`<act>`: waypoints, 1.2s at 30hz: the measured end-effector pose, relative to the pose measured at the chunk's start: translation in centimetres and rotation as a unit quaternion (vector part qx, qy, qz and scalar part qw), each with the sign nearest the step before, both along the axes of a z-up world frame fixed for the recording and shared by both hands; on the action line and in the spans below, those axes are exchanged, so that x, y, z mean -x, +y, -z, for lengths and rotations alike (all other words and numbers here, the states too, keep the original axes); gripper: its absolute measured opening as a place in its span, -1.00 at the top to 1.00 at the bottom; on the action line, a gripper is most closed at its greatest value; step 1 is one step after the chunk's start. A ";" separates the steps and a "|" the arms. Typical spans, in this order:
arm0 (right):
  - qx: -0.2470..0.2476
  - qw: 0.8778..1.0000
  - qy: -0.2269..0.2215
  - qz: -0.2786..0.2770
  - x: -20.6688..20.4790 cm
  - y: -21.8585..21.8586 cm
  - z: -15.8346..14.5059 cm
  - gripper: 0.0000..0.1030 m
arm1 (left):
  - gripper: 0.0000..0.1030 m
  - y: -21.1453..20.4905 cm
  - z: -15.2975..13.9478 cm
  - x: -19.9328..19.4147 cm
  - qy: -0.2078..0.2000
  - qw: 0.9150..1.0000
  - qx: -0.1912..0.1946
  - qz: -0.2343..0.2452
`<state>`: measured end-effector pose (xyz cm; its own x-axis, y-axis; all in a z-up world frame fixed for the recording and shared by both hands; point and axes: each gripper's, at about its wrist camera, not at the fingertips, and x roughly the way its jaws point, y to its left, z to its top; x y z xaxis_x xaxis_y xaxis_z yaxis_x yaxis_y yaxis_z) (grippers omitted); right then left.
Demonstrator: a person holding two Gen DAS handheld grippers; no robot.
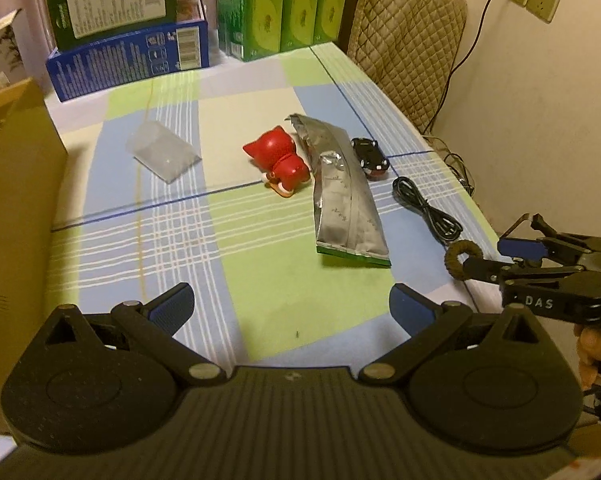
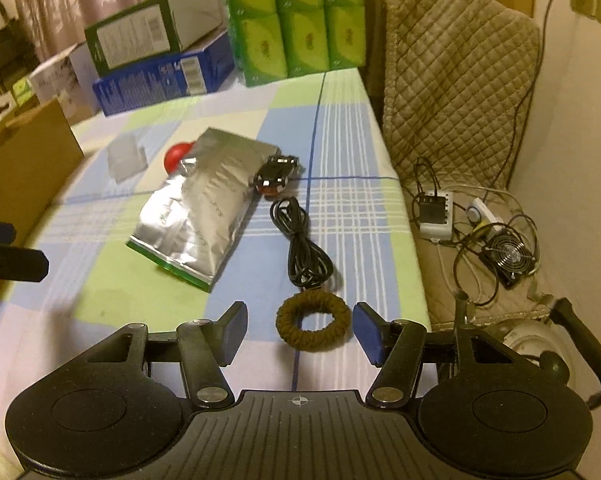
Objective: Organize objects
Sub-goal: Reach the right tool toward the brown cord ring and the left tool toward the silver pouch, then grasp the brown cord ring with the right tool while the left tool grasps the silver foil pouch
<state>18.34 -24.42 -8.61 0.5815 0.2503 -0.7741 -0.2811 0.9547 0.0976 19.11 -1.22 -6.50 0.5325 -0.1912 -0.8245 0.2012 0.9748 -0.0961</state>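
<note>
Your right tongs (image 2: 296, 334) are spread wide with nothing gripped, the brown braided ring (image 2: 312, 323) lying flat on the desk (image 2: 352, 216) between their blue pads, touching neither. At its 12 o'clock, the coiled black cable (image 2: 300, 240) just touches it. Further on sits the toy car (image 2: 276, 174), and at 10 o'clock the silver foil bag (image 2: 198, 208). Your left tongs (image 1: 292, 306) are also wide apart and empty, over bare cloth. From them, the red figurine (image 1: 280, 160) lies at 12 o'clock, the clear plastic piece (image 1: 162, 152) at 11.
</note>
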 end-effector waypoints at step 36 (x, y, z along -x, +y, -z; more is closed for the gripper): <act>0.002 0.999 -0.030 0.019 -0.4 0.1 -0.7 0.73 | -0.77 -2.4 2.7 -6.0 0.013 0.999 0.036 0.030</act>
